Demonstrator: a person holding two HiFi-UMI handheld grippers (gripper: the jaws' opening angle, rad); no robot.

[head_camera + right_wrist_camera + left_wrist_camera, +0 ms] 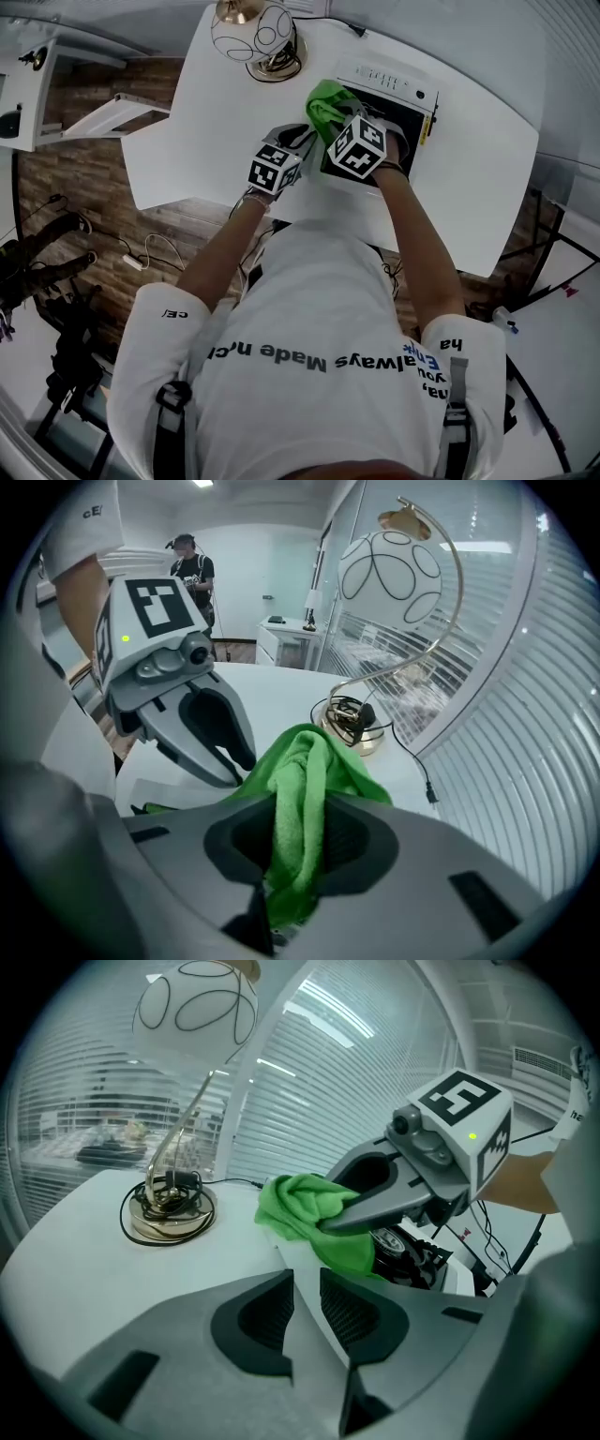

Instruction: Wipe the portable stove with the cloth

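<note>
Head view puts both of our grippers over the white table (469, 187), side by side at the portable stove (394, 84), which sits toward the table's far edge with its pale control strip away from us. Our right gripper (330, 117) reaches over the stove's dark top, and the green cloth (326, 101) bunches at its tip, over the left part of that top. Our left gripper (300, 136) sits just beside it, at the stove's left edge, angled toward the cloth.

From the right gripper view we see the jaws closed on the cloth: a fold runs down between the two pads, and the rest billows out ahead of them. From the left gripper view our own jaws stand only narrowly apart, with nothing between them; white surface shows through the gap. Ahead of them the cloth hangs from the other gripper's tip, its lower folds reaching down beside the black burner grate (403, 1246). We cannot tell whether it presses on the stove.

Past the stove's left corner stands a table lamp (255, 33) with a round patterned globe, a curved brass stem and a cable coiled on its base. Another person (192, 574) stands at the far end of the room.
</note>
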